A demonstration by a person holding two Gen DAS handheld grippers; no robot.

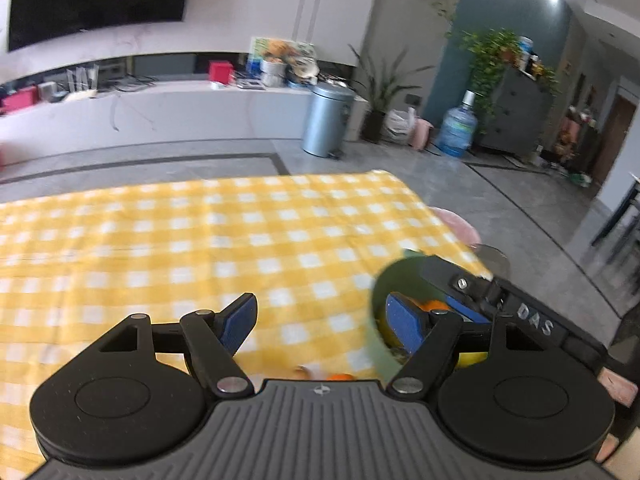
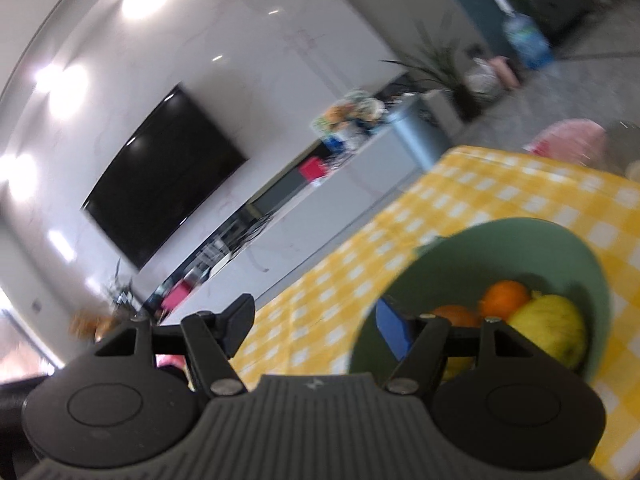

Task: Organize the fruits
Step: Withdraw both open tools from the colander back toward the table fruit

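A green bowl (image 2: 500, 248) stands on the yellow checked cloth (image 2: 480, 196) near the table's right edge. It holds two oranges (image 2: 504, 298) and a yellow fruit (image 2: 552, 328). My right gripper (image 2: 316, 326) is open, and its right finger (image 2: 394, 332) hangs inside the bowl near the rim with nothing pressed. In the left wrist view the bowl (image 1: 386, 284) sits at the right with the right gripper (image 1: 444, 292) reaching into it. My left gripper (image 1: 322, 324) is open over bare cloth beside the bowl. A small orange (image 1: 340, 377) peeks out on the cloth just ahead of its body.
The cloth-covered table (image 1: 200, 232) ends at the far side and at the right. A pink stool (image 1: 456, 224) stands past the right edge. A grey bin (image 1: 326, 120), a water jug (image 1: 456, 128) and potted plants stand on the floor beyond.
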